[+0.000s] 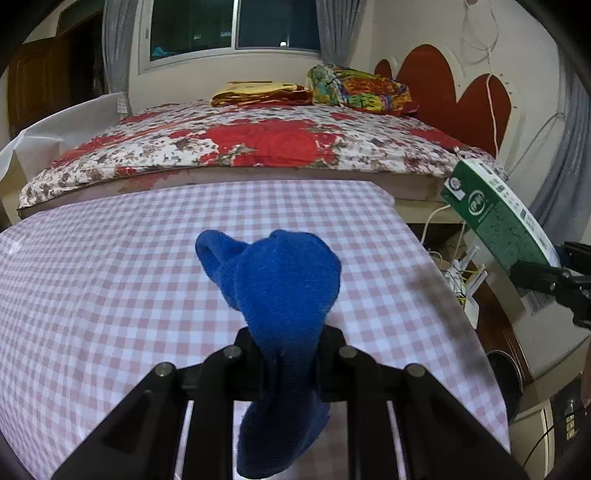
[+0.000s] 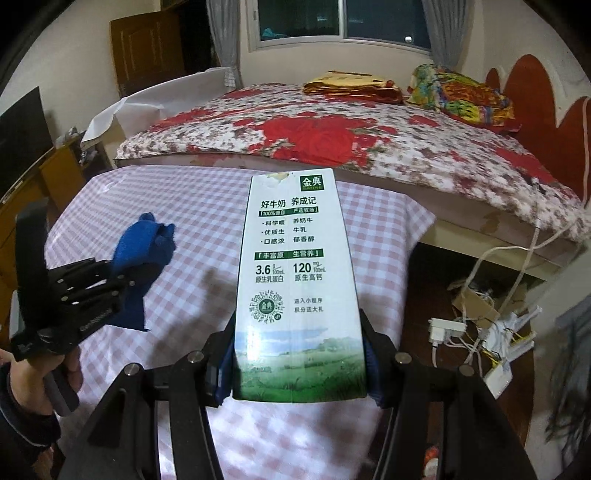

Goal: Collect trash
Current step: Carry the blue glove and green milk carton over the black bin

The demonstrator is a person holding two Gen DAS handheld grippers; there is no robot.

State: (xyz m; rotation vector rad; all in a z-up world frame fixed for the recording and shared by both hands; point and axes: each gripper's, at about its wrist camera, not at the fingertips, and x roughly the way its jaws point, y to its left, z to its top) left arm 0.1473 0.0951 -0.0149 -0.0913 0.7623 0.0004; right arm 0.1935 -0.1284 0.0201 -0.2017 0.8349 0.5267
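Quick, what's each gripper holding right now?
Left gripper: shut on the blue cloth.
Right gripper: shut on the milk carton.

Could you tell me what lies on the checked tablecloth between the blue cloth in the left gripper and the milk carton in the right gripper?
Nothing: in the right wrist view, only bare checked tablecloth shows between the blue cloth and the milk carton.

This was a home bedroom. A bed (image 2: 351, 147) with a red floral cover filled the far side, with a folded blanket (image 2: 351, 86) and a bright pillow (image 2: 461, 92) at its head against a red scalloped headboard (image 1: 443, 85). Behind it stood a curtained window (image 1: 232, 26), a wooden door (image 2: 147, 48) on the left, and a gingham-covered table (image 1: 110, 277) in front
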